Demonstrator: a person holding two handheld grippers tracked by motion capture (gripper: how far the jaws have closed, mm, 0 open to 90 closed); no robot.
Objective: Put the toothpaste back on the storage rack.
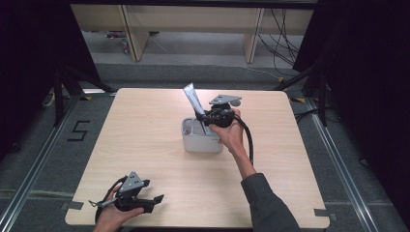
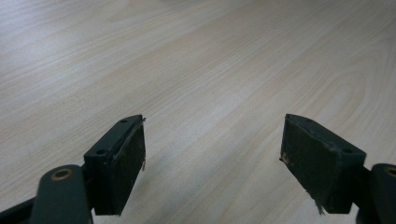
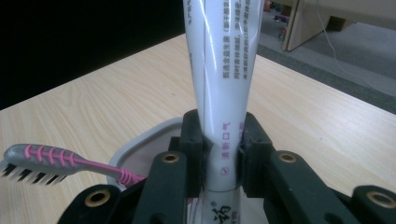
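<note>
— Pale wooden table (image 1: 145,140); the right gripper (image 1: 209,117) clamps a toothpaste tube (image 1: 192,99) over the white holder (image 1: 200,142).
— Its own view adds a pink toothbrush (image 3: 51,161); the left gripper (image 1: 151,202) rests, jaws apart

The surface (image 1: 154,145) looks like pale wood laminate, smooth with a fine printed grain and a soft sheen where light falls across it. The toothpaste tube (image 3: 219,88) is glossy white plastic, creased lengthwise, with printed lettering on its skin. The holder (image 1: 200,142) beneath it appears to be smooth, matt light-grey plastic with rounded corners. The toothbrush (image 3: 51,163) has a grey handle with pink rubbery-looking ribs and dark bristles. The left gripper (image 2: 212,158) shows jaws of matt black plastic faced with dull, slightly frayed pads, and brass-coloured metal rivets. The right gripper (image 3: 222,158) has the same matt black finish.
</note>
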